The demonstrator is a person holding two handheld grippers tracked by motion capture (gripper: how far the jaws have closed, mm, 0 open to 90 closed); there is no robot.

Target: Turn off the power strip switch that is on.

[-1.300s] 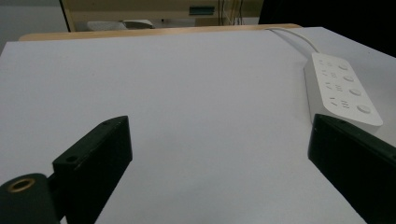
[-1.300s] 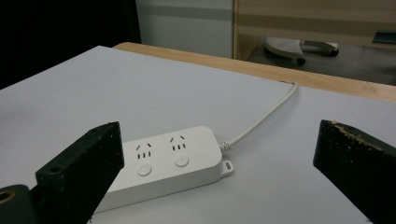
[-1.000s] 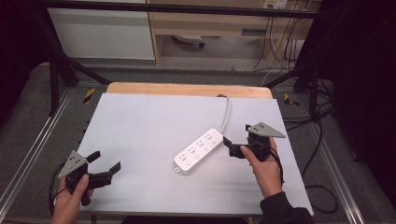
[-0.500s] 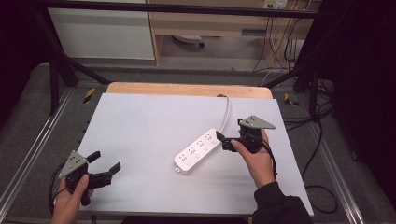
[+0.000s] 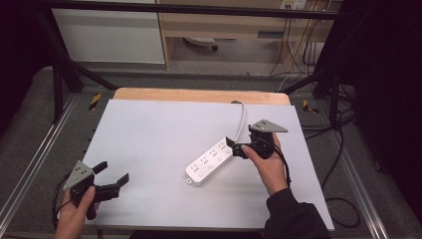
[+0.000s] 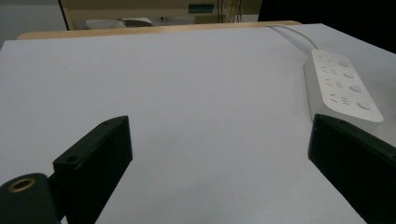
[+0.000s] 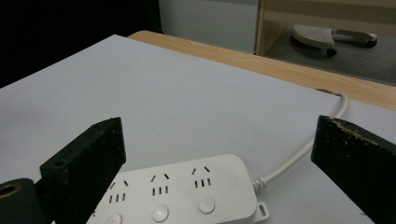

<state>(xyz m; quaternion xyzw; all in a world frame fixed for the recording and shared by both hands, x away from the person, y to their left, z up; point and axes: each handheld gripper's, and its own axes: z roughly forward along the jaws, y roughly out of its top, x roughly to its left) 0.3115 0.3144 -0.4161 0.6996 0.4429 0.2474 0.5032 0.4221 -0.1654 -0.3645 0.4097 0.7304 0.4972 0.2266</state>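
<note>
A white power strip (image 5: 210,161) with several sockets and buttons lies slantwise on the white table (image 5: 164,134); its white cable (image 5: 242,118) runs to the far edge. My right gripper (image 5: 235,147) stands open just over the strip's cable end (image 7: 219,184), with the strip between and below its wide-spread jaws. At the table's near left corner my left gripper (image 5: 112,176) is open with nothing between its jaws. The strip (image 6: 340,85) shows to the right in the left gripper view, well beyond the jaws.
A wooden strip (image 5: 199,95) borders the table's far edge. Beyond it are a white cabinet (image 5: 109,35), a wooden shelf unit (image 5: 239,25) and hanging cables (image 5: 293,45). Metal rails (image 5: 30,164) run along both sides.
My right gripper has moved left and slightly away from the person, onto the cable end of the power strip. The left gripper has stayed in place.
</note>
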